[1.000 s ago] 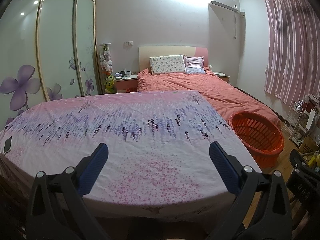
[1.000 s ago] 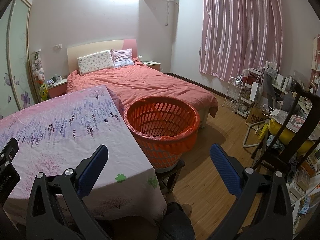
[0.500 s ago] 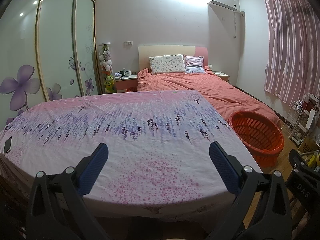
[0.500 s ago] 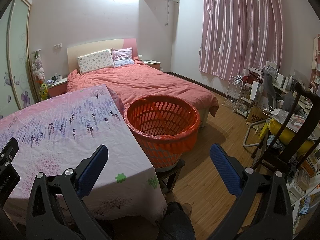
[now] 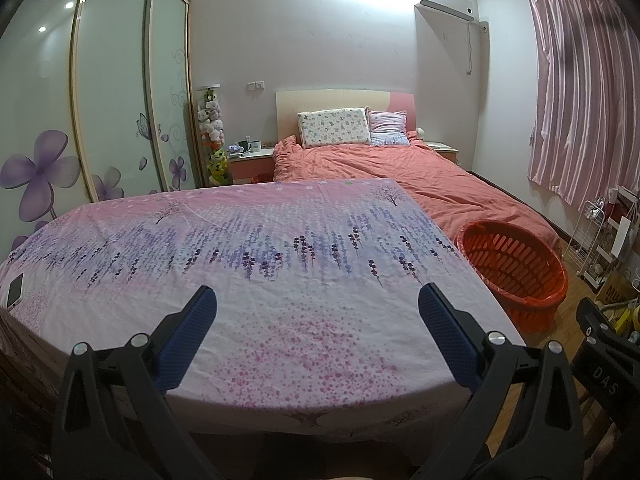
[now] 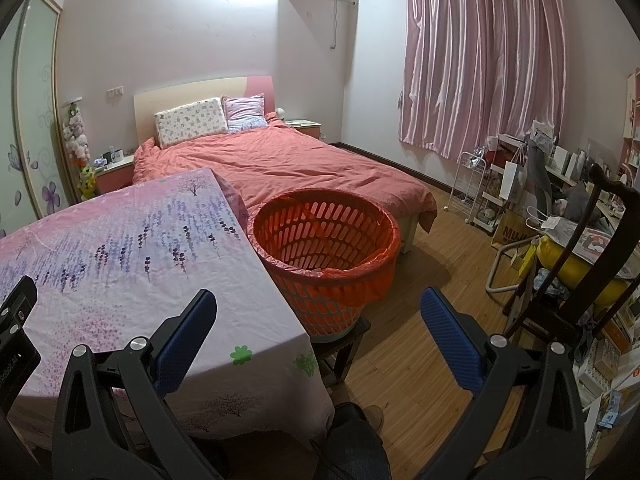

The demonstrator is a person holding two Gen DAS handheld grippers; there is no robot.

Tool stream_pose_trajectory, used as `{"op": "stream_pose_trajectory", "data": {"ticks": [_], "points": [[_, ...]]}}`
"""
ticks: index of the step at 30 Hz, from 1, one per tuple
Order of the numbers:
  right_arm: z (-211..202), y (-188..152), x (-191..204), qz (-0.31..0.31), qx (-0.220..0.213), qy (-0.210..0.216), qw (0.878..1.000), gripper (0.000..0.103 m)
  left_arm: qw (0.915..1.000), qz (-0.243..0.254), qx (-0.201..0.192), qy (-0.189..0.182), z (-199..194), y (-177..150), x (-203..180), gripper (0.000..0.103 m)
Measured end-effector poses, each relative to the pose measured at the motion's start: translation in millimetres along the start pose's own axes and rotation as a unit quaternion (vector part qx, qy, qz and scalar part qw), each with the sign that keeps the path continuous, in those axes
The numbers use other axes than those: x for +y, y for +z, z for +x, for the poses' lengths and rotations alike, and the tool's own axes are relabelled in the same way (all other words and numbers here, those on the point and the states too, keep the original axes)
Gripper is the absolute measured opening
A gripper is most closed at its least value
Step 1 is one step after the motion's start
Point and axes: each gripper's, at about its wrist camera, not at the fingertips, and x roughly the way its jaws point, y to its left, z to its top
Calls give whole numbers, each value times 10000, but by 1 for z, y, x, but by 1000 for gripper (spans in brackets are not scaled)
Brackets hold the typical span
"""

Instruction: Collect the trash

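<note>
An orange plastic basket (image 6: 326, 248) lined with a red bag stands on a low stool at the right end of a table. It also shows in the left wrist view as the orange basket (image 5: 514, 266). The table carries a pink and purple flowered cloth (image 5: 260, 264), and I see no trash on it. My left gripper (image 5: 316, 312) hovers open above the near edge of the cloth. My right gripper (image 6: 318, 318) is open too, held over the table corner just short of the basket. Neither holds anything.
A phone (image 5: 14, 290) lies at the table's far left edge. Behind the table is a bed with a coral quilt (image 6: 304, 168). A dark wooden chair (image 6: 580, 264) and cluttered shelves (image 6: 520, 192) fill the right side. A person's knee (image 6: 352, 436) shows below.
Both views have shifted only slightly; the basket sits a touch lower in the left wrist view. Both grippers stay open and empty.
</note>
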Motion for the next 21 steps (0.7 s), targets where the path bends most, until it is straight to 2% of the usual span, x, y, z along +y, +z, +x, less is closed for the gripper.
{"op": "stream_pose_trajectory", "data": {"ticks": [21], "points": [[0, 1, 0, 0, 8, 0, 10000, 101, 10000, 10, 15, -10, 2, -2, 0, 99]]}}
